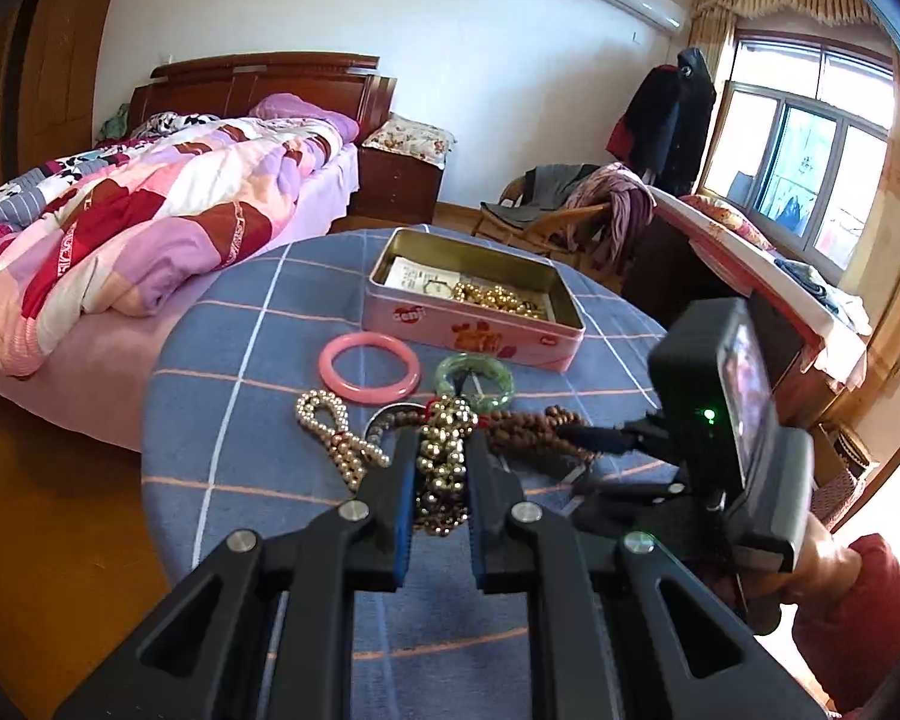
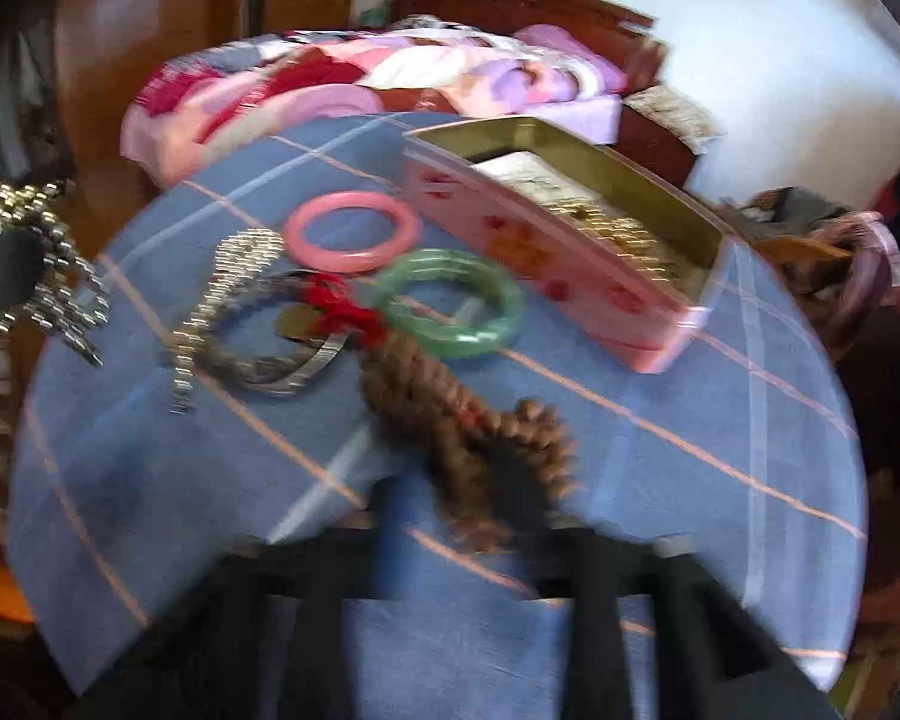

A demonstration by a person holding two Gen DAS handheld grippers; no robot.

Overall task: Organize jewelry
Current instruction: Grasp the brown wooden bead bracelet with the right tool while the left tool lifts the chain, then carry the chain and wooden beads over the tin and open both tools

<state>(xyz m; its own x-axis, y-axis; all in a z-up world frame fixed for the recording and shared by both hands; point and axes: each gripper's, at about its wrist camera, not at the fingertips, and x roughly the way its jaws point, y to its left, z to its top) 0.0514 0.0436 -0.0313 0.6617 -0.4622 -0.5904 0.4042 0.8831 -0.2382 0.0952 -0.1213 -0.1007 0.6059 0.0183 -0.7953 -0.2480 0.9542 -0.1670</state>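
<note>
We see our left gripper (image 1: 442,468) clamped on a bunch of shiny metallic beads (image 1: 444,450), its two fingers pressed against either side of the strand, which hangs lifted above the blue checked tablecloth (image 1: 240,420); in the right wrist view the same strand (image 2: 36,264) dangles at the far left, off the table edge. Our right gripper (image 2: 456,498) is blurred by motion, and we cannot tell whether its fingers are apart or together; they lie at the near end of the brown wooden bead string (image 2: 450,396), which stretches across the cloth toward a red knot (image 2: 342,306). Just beyond it the green bangle (image 2: 450,303) lies flat, close beside the pink bangle (image 2: 354,231); a second silver bead strand (image 1: 336,438) lies looped to the left of them, with a thin metal ring (image 2: 306,372) just beside the red knot. Farther back stands the open pink tin (image 1: 474,330), holding gold beads (image 1: 498,298) and a slip of paper (image 1: 414,276); behind the table is a bed (image 1: 150,228) with a patchwork quilt.
</note>
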